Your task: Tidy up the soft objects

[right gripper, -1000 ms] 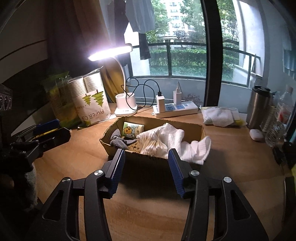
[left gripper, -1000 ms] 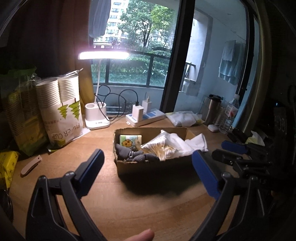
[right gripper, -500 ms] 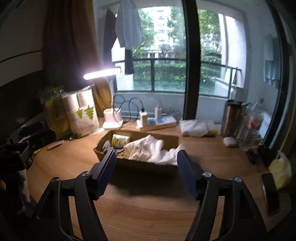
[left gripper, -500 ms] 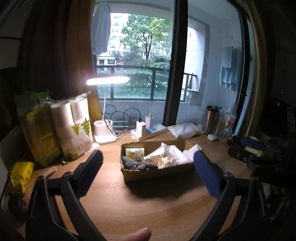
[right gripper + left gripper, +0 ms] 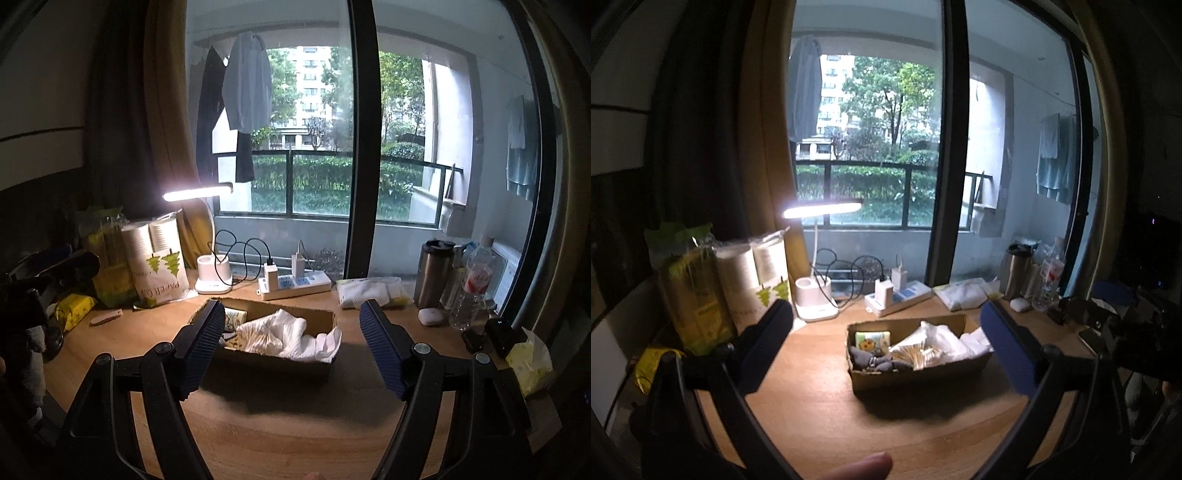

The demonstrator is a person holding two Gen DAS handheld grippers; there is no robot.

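Note:
A cardboard box (image 5: pixel 916 373) stands on the wooden desk (image 5: pixel 820 398). It holds a white cloth (image 5: pixel 953 341), a bag of cotton swabs (image 5: pixel 918 356), dark grey socks (image 5: pixel 871 362) and a small printed pack (image 5: pixel 871 339). The box also shows in the right wrist view (image 5: pixel 273 363), with the white cloth (image 5: pixel 291 334) draped over its rim. My left gripper (image 5: pixel 886 343) is open and empty, held back from the box. My right gripper (image 5: pixel 291 343) is open and empty, also held back from it.
A lit desk lamp (image 5: pixel 212 275), a power strip (image 5: pixel 295 284) with chargers, paper cups (image 5: pixel 159 262) and a green bag (image 5: pixel 107 258) line the back. A folded cloth (image 5: pixel 369 291), a steel flask (image 5: pixel 434 271) and a bottle (image 5: pixel 474 284) stand at the right.
Both grippers have pulled back and up from the box, which now looks smaller and farther. The right gripper's jaws have opened wider. The box contents have not moved.

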